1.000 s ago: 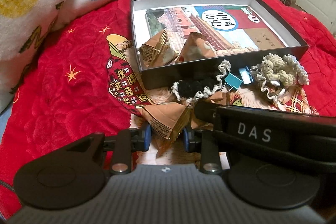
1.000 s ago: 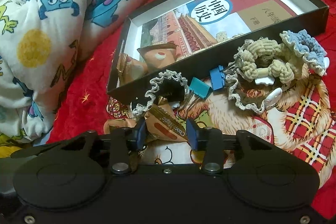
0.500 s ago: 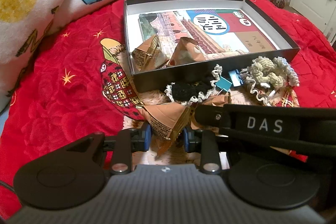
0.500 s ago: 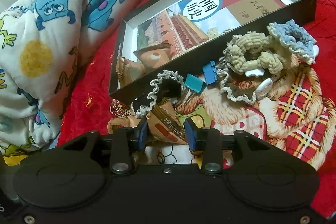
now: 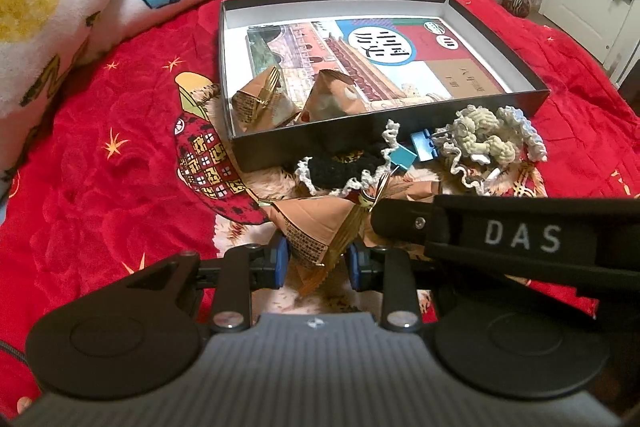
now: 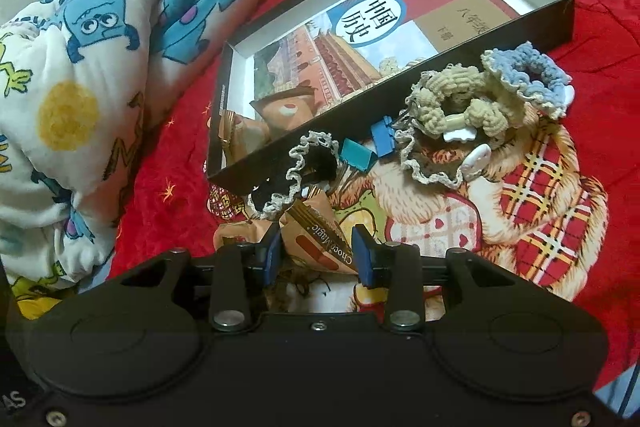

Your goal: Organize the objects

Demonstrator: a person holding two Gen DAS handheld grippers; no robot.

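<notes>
So both grippers have a snack each right now. The left gripper has its jaws closed partway onto a tan snack packet, pads pressing its sides, and the right gripper is clamped the same way on a second packet with "Choco Magic" printed on it. Both packets sit low over the red bed cover, just short of the black box, so neither is in yet.

Progress-wise I'd call it partway. Two matching packets already lie in the box's near left corner, on top of a textbook that covers the bottom. Still outside, right against the box's front wall: a black scrunchie with pale trim, two blue binder clips, and a tangle of beige and blue crocheted scrunchies with white hair clips. Whether those all go in the box too I can't say, but it looks likely.
</notes>
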